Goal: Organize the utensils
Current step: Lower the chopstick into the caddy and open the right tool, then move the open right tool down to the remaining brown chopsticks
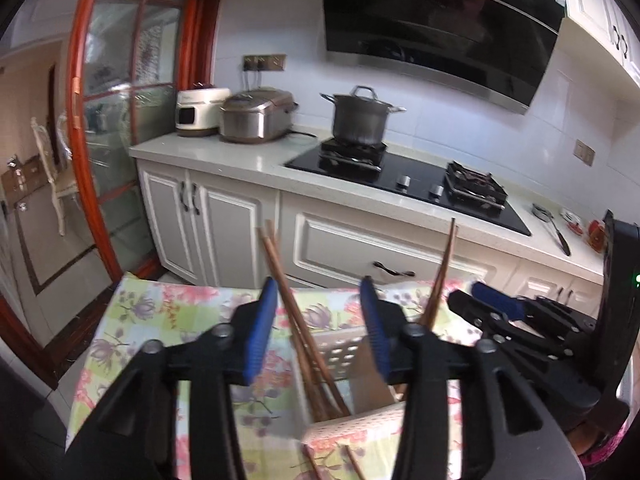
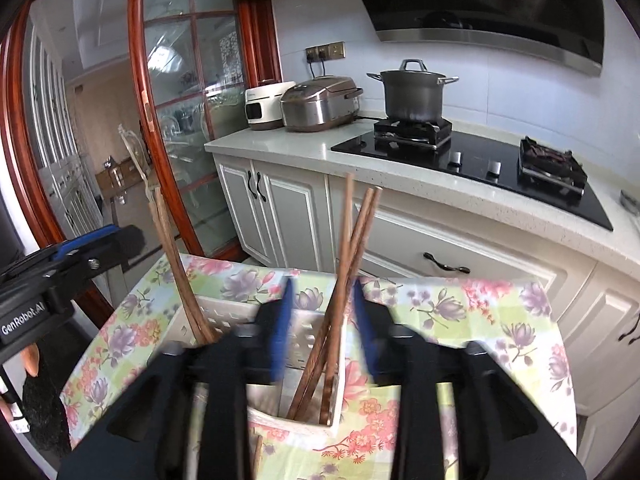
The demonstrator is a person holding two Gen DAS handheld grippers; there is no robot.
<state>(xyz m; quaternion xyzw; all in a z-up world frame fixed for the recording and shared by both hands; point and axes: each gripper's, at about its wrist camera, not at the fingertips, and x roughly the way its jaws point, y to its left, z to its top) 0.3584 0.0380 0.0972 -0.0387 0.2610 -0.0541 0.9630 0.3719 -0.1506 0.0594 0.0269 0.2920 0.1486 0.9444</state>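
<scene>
My left tongs point(image 1: 320, 332) stand partly open, the blue pads point(image 1: 262, 332) apart, with a bundle of wooden chopsticks point(image 1: 296, 320) leaning up between them; I cannot tell whether the left pad touches the sticks, and the right pad is clear of them. My right tongs point(image 2: 320, 324) are also partly open, and a second set of chopsticks point(image 2: 340, 280) rises through the gap, close to both pads but with no squeeze that I can see. Both sets stand in the white perforated utensil holder point(image 2: 312, 332) just below and ahead of the tongs, its near rim right under my fingers. Two more chopsticks lie flat on the cloth nearer to me than the holder, under the left tongs.

The holder sits on the floral-clothed table point(image 2: 480, 320). To the right of the right tongs the cloth is bare out to the table's edge, so there is open room there. To the left, the other rig crowds in close. Beyond the far table edge is a gap, then the kitchen cabinets point(image 1: 360, 240), with a pot point(image 1: 360, 116) on the hob.
</scene>
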